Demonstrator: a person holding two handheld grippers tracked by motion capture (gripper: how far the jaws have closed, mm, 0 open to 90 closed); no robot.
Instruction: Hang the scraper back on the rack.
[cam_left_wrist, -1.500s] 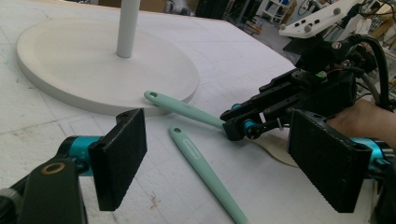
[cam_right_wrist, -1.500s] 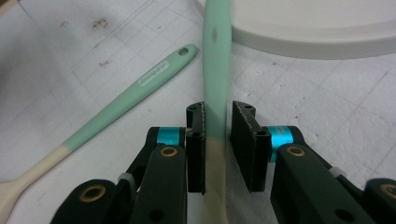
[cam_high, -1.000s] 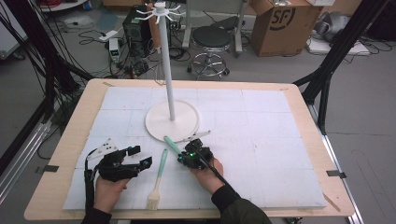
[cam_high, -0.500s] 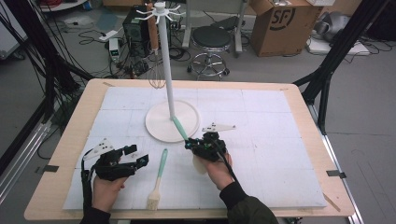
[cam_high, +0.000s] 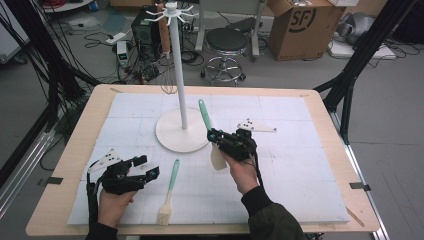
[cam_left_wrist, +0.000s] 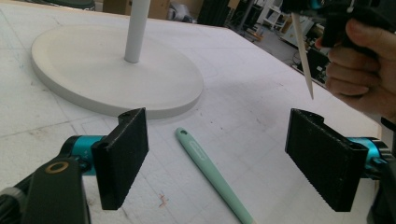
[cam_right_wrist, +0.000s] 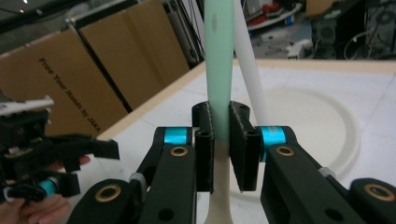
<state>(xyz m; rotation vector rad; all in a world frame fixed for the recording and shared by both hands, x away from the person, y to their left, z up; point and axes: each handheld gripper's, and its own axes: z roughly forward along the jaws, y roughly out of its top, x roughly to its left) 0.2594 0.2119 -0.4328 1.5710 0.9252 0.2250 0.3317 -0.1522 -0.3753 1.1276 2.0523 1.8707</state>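
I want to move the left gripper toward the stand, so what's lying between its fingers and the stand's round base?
In the left gripper view, the mint handle of the brush lies on the white mat between the open left gripper and the stand's base.

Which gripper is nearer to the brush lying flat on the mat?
Left. The left gripper rests open just beside the brush, whose handle runs between its jaws in its own view. The right gripper is farther off, holding a spatula near the stand.
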